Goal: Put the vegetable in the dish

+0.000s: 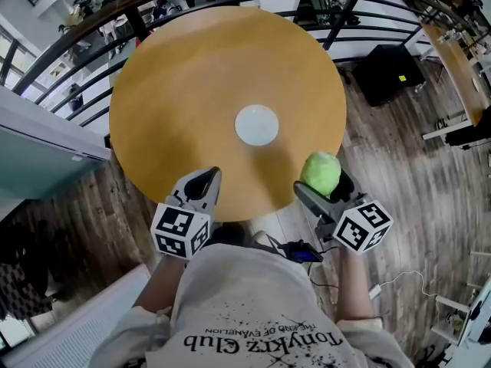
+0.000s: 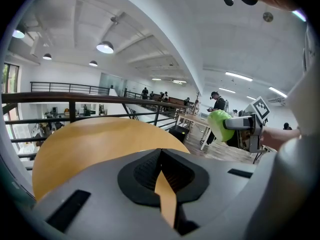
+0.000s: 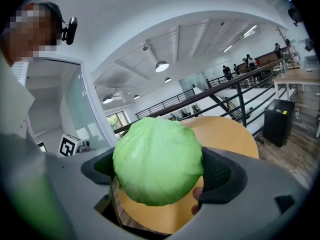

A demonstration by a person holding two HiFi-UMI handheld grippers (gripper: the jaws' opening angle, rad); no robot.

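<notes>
A round wooden desk (image 1: 192, 90) fills the space, with a person standing at its near edge. The left tongs (image 1: 205, 181) hang over that edge, pressed together on nothing. The right tongs (image 1: 322, 184) pinch a green cabbage (image 1: 321, 171) across its middle, up in the air at the desk's rim. The small white dish (image 1: 256, 125) sits empty at the centre. The cabbage looks light, leafy and apt to roll, so it's best gripped at its widest part.

Left gripper (image 2: 161, 155) jaws together — table (image 2: 90, 144) beyond.
</notes>
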